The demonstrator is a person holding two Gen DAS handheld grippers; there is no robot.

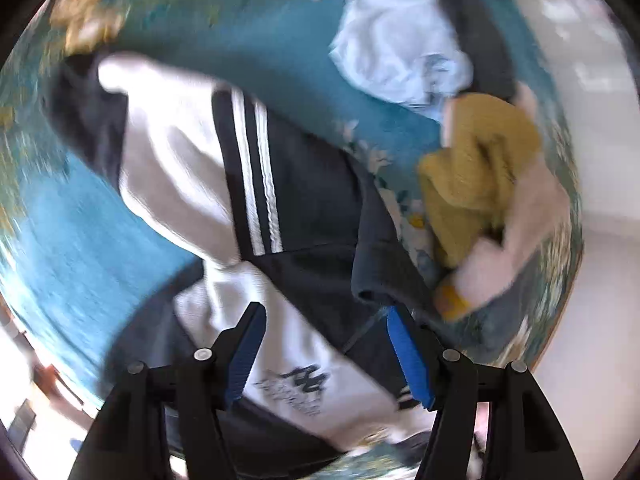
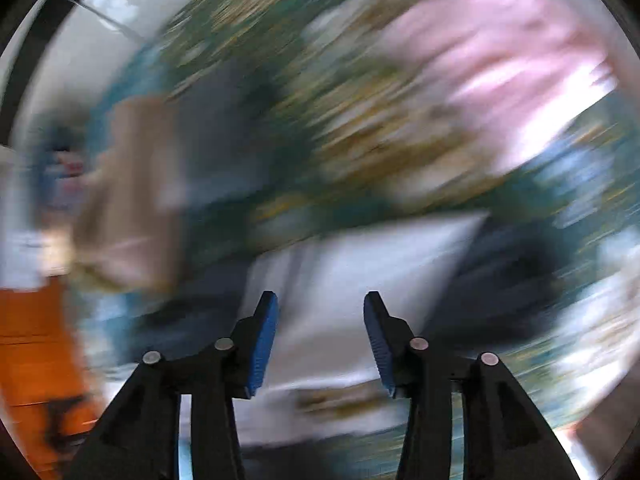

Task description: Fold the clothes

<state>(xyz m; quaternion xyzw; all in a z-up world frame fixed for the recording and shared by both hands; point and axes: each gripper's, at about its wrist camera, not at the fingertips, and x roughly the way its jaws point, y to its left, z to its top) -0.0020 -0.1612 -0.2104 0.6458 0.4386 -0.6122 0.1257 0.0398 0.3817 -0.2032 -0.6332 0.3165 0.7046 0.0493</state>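
The surface was a bench [image 1: 280,52] covered by a teal cloth with a border of cream and gold flowers, seen sharply enough from the left wrist camera and only as streaks from the right. Beyond its edge lay a pale, glossy floor [image 1: 592,160].

A navy and white jacket [image 1: 256,184] with two white stripes and a dark printed logo lay rumpled across the middle of the cloth, running right up under the left gripper [image 1: 326,344]. Its blue-padded jaws stood wide apart above the white panel, with nothing held between them. A fold of the navy fabric lay just beside the right-hand pad.

Farther back rested a light blue garment [image 1: 400,48], and near it a mustard yellow knit [image 1: 476,172] tangled with a pale pink piece [image 1: 536,208] at the bench's edge.

The right gripper [image 2: 320,332] also had its jaws wide and empty, over a blurred white and dark shape. A pink garment [image 2: 500,64] smeared across the upper right, and an orange-brown surface [image 2: 36,352] showed at the lower left.
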